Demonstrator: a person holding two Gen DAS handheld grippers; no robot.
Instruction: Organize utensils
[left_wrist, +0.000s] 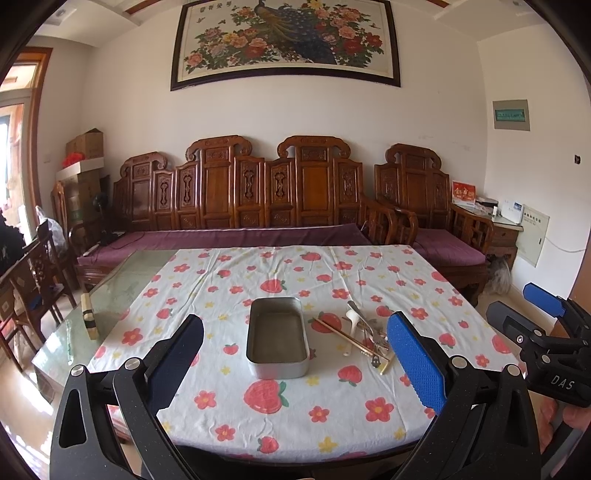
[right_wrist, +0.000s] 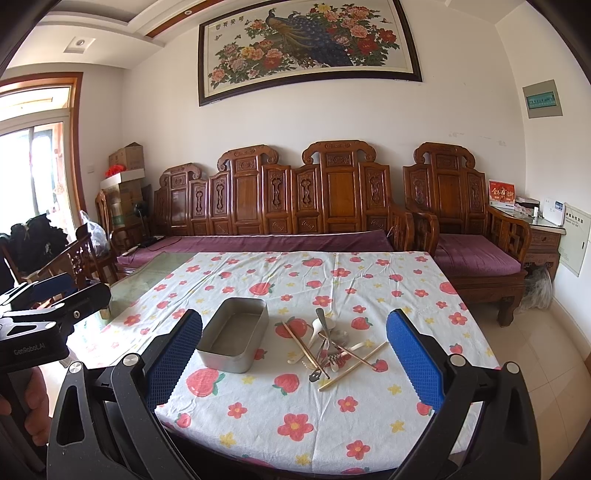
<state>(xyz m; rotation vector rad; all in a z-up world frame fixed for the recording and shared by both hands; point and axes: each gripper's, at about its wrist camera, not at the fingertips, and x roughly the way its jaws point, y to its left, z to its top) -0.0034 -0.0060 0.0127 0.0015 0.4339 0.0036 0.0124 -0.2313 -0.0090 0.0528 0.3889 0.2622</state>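
Observation:
An empty metal tin (left_wrist: 277, 338) (right_wrist: 233, 338) stands on the strawberry-print tablecloth (left_wrist: 295, 410) (right_wrist: 295, 402). Just right of it lies a loose pile of utensils (left_wrist: 364, 338) (right_wrist: 334, 345): wooden chopsticks (left_wrist: 343, 334) (right_wrist: 352, 365), a white spoon (right_wrist: 318, 330), metal spoons and a fork. My left gripper (left_wrist: 295, 354) is open and empty, held above the near table edge in front of the tin. My right gripper (right_wrist: 295, 354) is open and empty, facing the pile from the near edge. It also shows in the left wrist view (left_wrist: 517, 315), and the left gripper's body shows in the right wrist view (right_wrist: 37, 321).
A wooden block (left_wrist: 89, 315) lies on the bare glass tabletop (left_wrist: 122, 284) left of the cloth. A carved wooden sofa (left_wrist: 258, 206) with purple cushions runs behind the table. A wooden chair (left_wrist: 33, 280) stands at the left.

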